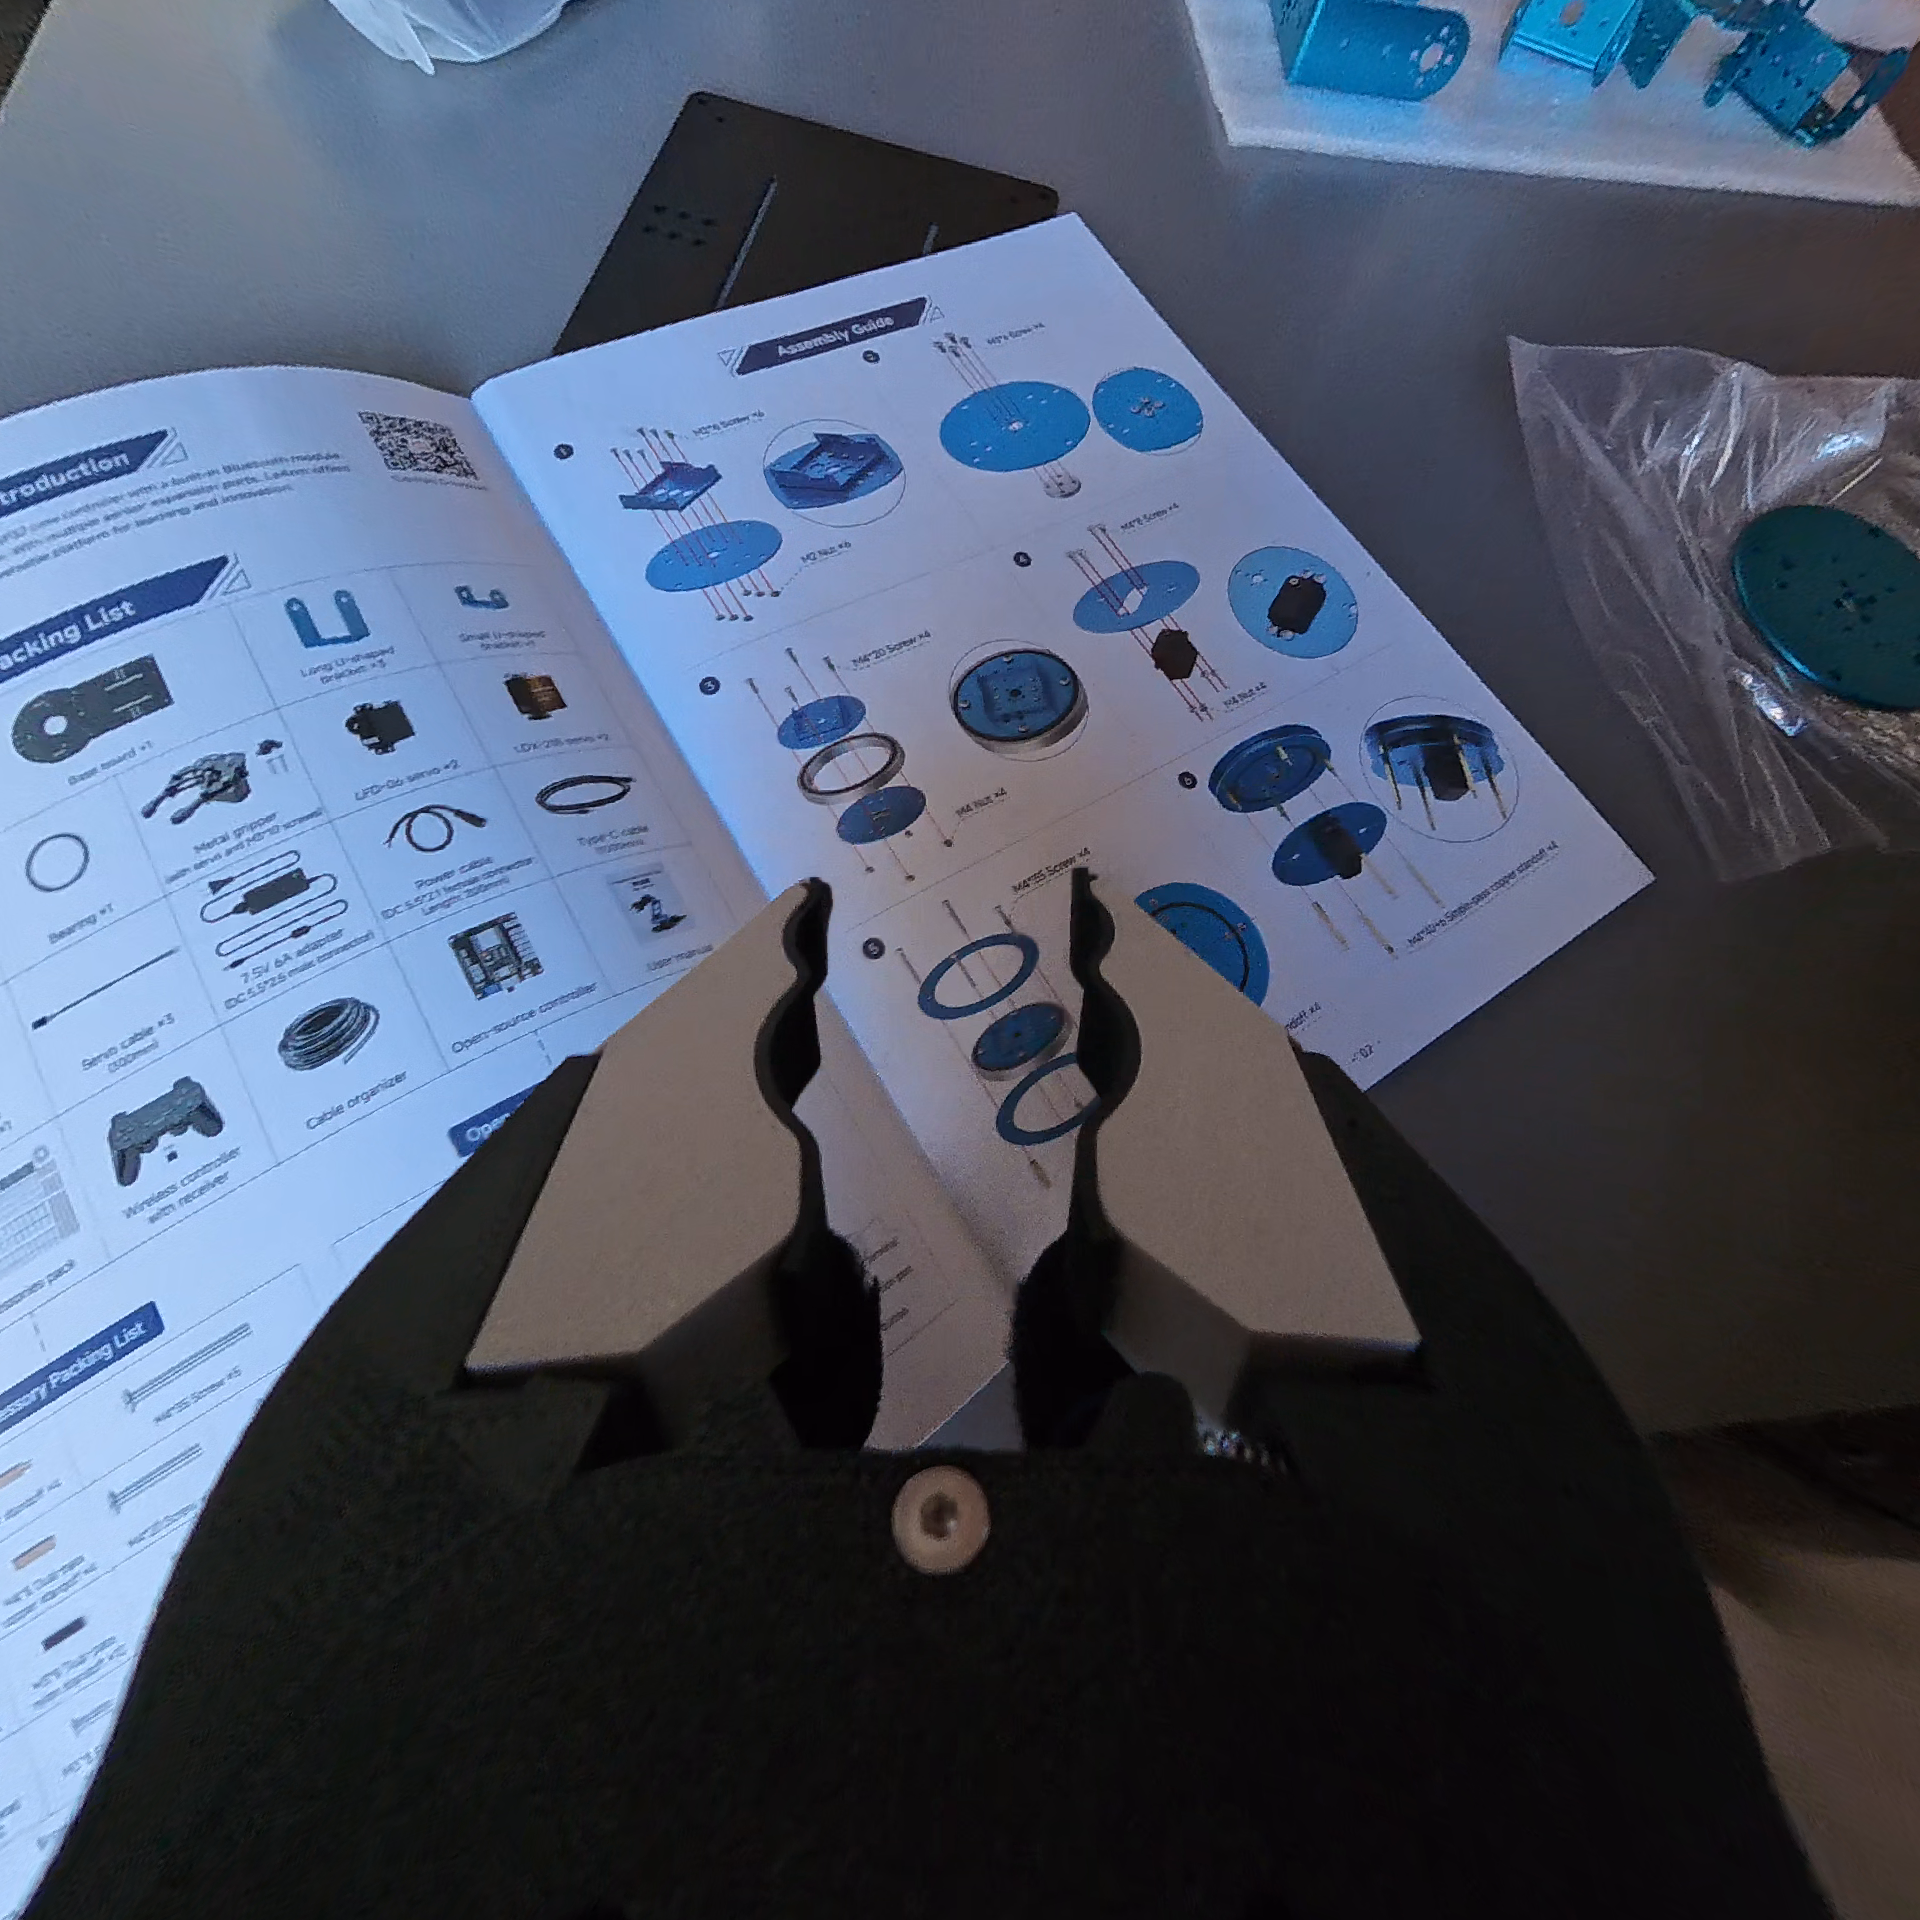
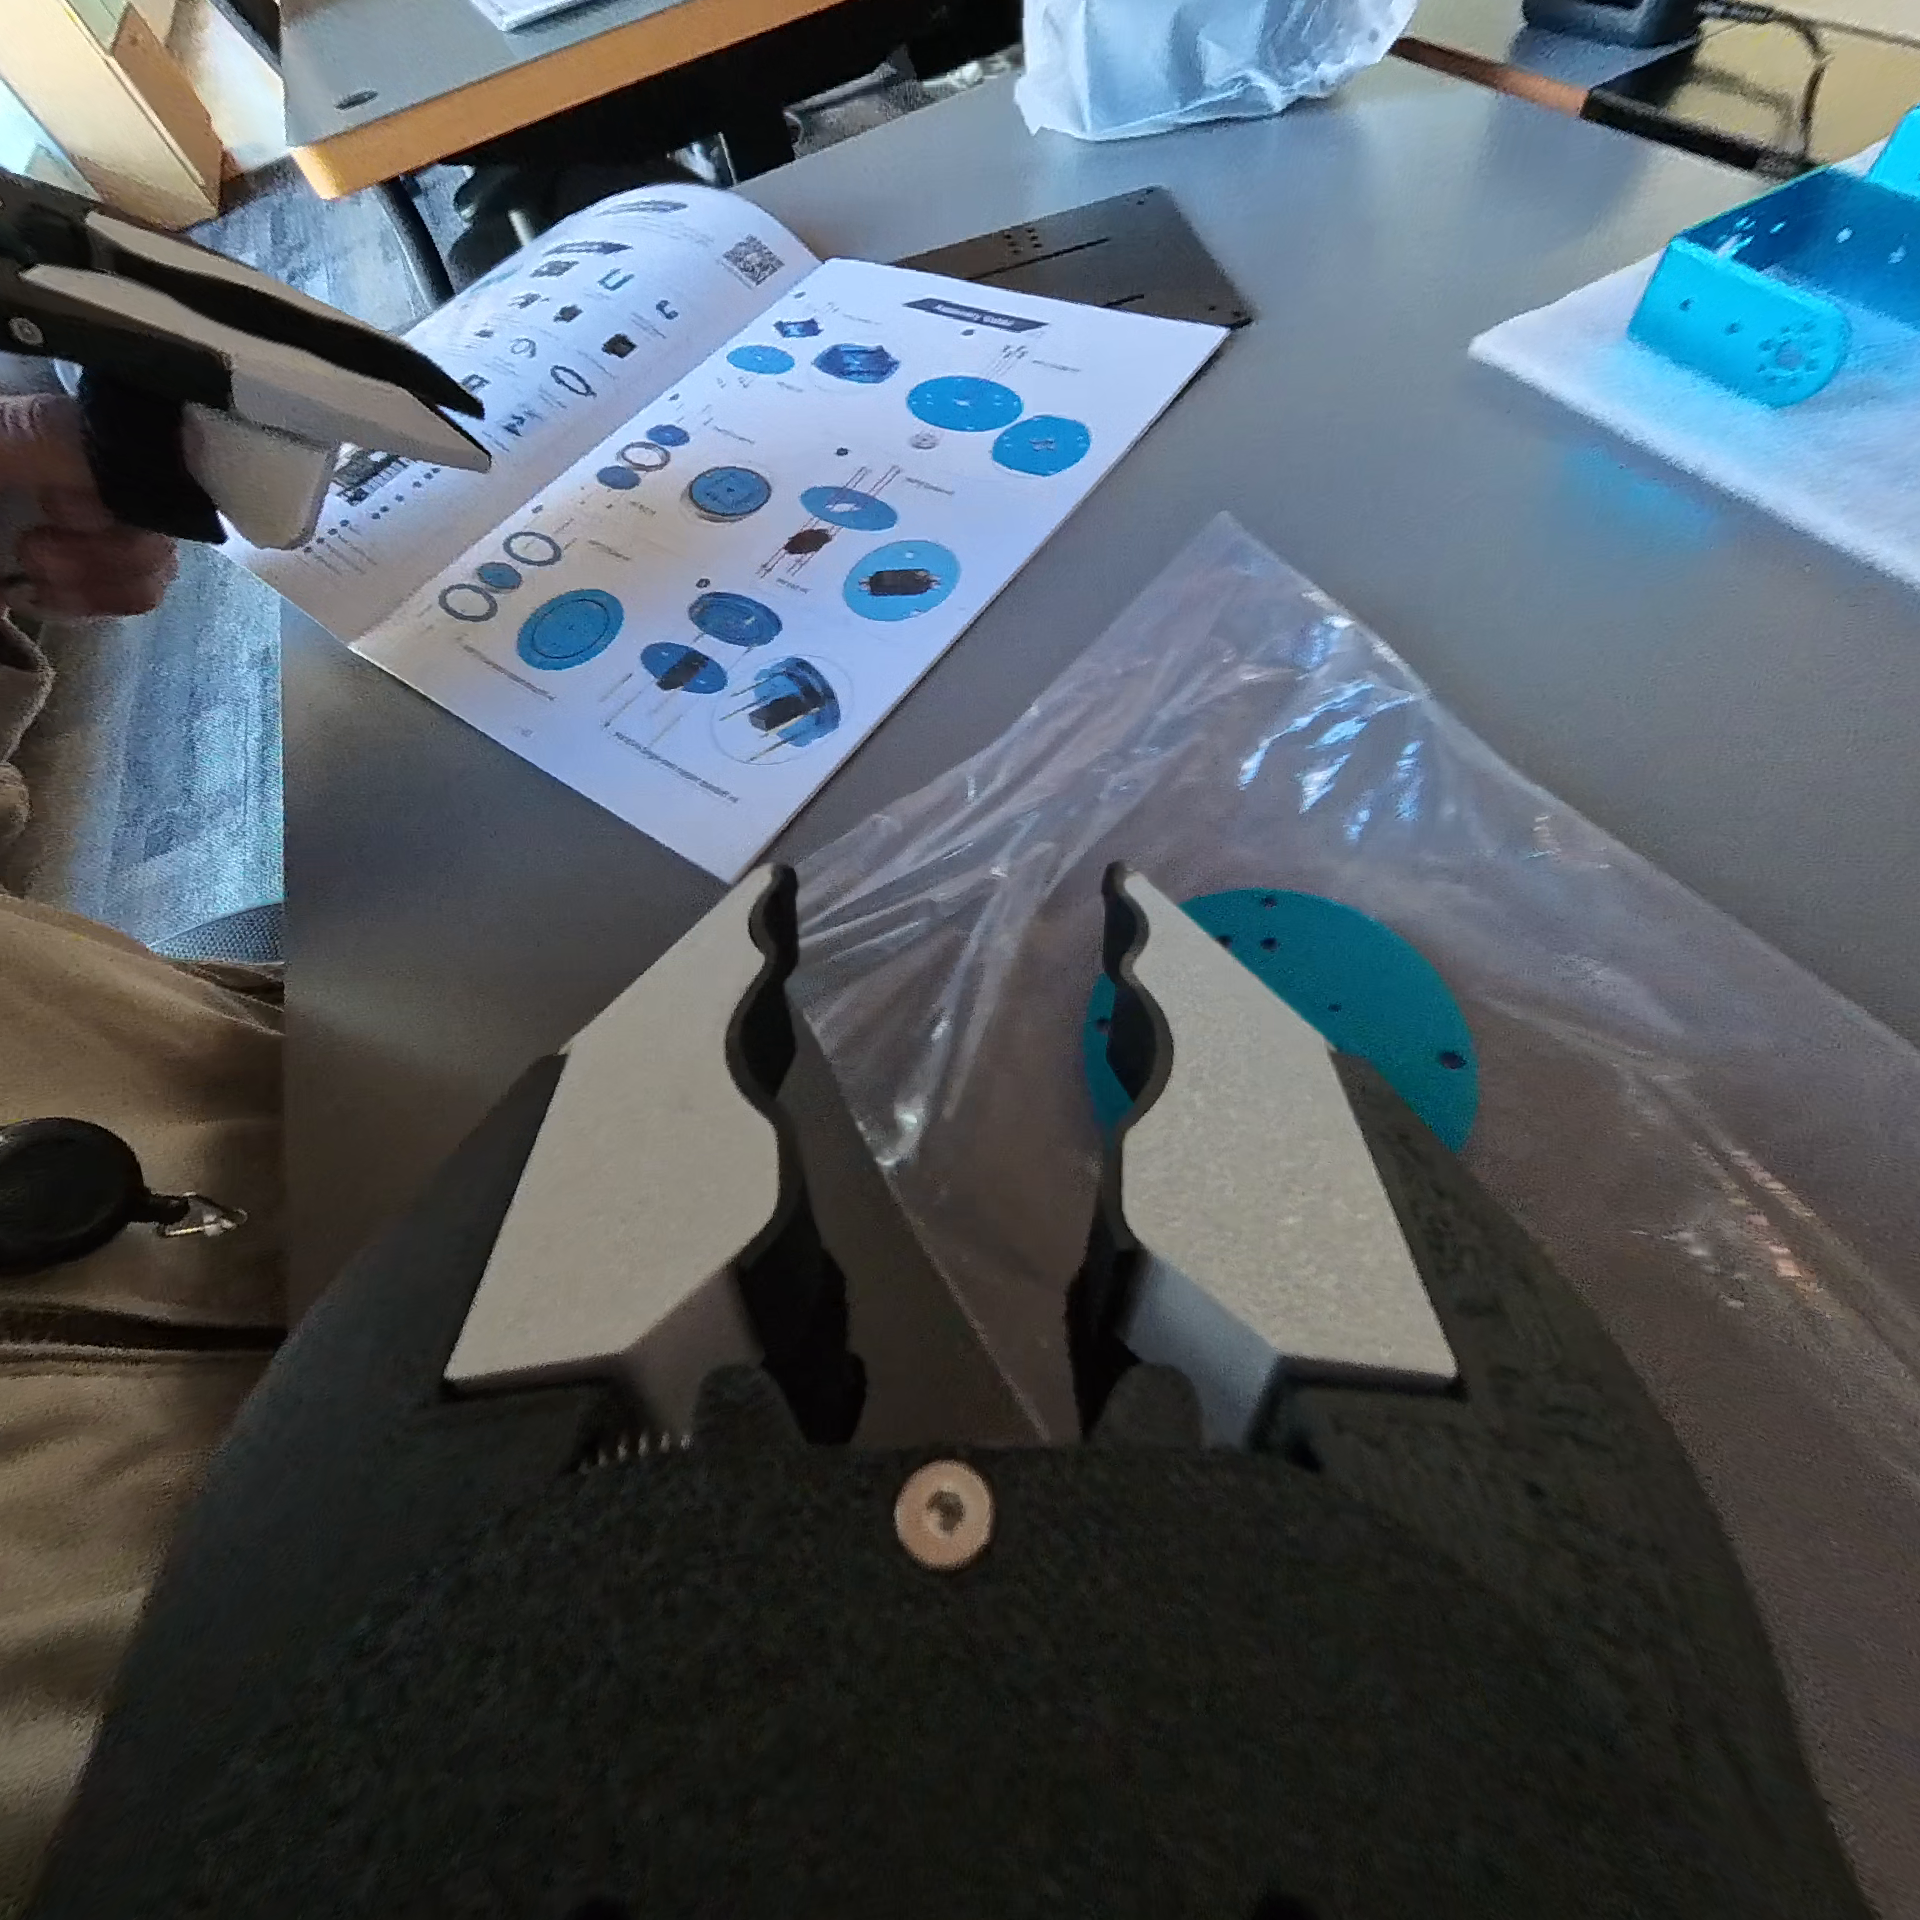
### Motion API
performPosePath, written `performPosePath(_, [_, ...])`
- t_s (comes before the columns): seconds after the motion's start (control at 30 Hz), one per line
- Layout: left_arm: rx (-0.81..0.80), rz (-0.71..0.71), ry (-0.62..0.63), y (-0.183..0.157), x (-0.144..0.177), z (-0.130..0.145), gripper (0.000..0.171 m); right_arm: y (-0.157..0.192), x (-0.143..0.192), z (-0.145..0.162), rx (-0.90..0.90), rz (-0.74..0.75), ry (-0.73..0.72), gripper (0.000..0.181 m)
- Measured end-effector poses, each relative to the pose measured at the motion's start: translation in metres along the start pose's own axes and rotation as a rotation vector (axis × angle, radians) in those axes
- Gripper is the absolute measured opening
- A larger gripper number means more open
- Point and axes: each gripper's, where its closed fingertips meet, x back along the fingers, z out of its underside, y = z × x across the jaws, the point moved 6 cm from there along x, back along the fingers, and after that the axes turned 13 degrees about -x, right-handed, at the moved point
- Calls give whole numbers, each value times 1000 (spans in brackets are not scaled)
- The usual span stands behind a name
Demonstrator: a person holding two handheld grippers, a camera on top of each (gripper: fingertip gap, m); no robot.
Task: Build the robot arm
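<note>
We held the left gripper point(image 1: 945, 883), jaws apart and empty, over the open manual point(image 1: 623, 727) on the table point(image 2: 1403, 468), while just right of the manual our right gripper point(image 2: 945, 883), also parted, hovered at the bag point(image 2: 1299, 748) holding the teal disc point(image 2: 1340, 987).

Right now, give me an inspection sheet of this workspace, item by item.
Surface: grey table, matt, evenly lit.
Job's things: open booklet lying flat, partly over a black perforated plate; clear plastic bag with a teal round disc inside; blue metal brackets on a white foam sheet.
Clutter: crumpled white wrapping at the far edge.
Grippers: left gripper open above the booklet; right gripper open over the bag, fingers apart, nothing held.
Cables: dark cable at the far right.
Surroundings: another table, cardboard box, a person's beige clothing.
</note>
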Motion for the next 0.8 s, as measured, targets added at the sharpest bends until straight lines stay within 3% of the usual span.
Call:
performPosePath(0.4, [6,53,-29,14,7,10,46,8,-1,10,-11,119,5,58])
performPosePath(0.8, [14,57,-26,11,6,10,46,5,3,12,11,142,28,58])
